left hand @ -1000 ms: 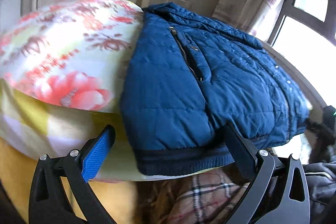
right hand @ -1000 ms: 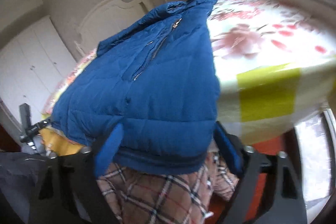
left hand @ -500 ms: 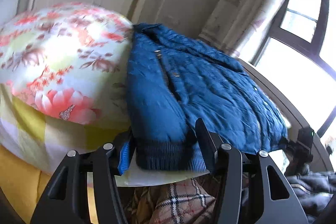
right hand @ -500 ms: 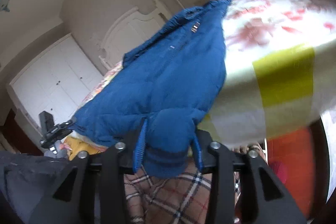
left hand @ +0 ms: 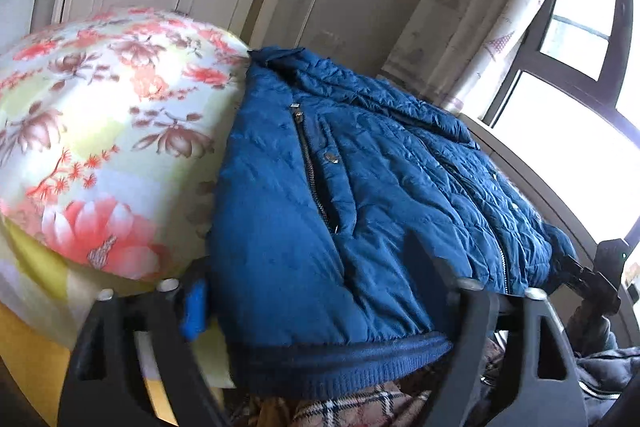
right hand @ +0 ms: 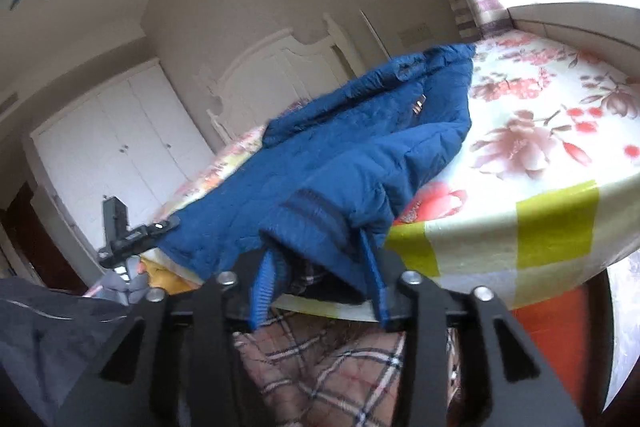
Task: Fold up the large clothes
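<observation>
Jaws of both grippers bracket the hem of the jacket (left hand: 360, 195), which lies unfolded on the bed (left hand: 100, 115). Left gripper (left hand: 320, 291): jaws wide, just reopened, hem between them. Right gripper (right hand: 320, 267): jaws narrower, hem bunched and lifted between the pads. Folding has barely begun.

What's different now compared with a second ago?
Both grippers closed on the blue jacket's ribbed hem, and their jaws have just been opening again. The right gripper has lifted its corner, bunched, between its jaws; the left gripper straddles the hem. The floral bedspread is unchanged.
</observation>
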`<action>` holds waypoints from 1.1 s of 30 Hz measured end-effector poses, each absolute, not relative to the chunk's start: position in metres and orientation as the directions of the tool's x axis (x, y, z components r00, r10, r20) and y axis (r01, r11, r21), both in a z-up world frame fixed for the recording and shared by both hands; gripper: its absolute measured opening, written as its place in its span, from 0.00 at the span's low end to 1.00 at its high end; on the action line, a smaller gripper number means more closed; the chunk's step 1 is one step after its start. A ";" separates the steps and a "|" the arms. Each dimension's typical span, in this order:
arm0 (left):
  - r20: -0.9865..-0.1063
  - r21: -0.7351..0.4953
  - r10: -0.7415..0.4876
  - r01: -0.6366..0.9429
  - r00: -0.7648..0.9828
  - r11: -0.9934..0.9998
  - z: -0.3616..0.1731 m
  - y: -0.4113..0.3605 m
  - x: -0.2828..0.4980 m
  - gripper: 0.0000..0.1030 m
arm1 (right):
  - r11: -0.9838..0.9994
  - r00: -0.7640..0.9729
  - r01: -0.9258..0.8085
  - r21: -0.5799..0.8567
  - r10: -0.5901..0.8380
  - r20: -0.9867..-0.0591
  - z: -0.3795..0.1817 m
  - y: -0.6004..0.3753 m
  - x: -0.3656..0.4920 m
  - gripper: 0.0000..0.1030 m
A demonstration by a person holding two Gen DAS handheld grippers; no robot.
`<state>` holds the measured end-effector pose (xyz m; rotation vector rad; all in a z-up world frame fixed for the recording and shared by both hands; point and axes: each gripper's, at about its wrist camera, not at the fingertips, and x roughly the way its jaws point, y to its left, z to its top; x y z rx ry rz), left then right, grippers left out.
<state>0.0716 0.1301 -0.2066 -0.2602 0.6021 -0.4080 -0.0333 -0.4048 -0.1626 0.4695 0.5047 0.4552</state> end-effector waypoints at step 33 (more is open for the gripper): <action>-0.151 -0.662 -0.604 0.373 0.782 0.649 -0.105 0.207 -0.002 0.14 | 0.813 0.867 -0.391 0.432 0.483 -0.124 -0.043 -0.375 -0.095 0.13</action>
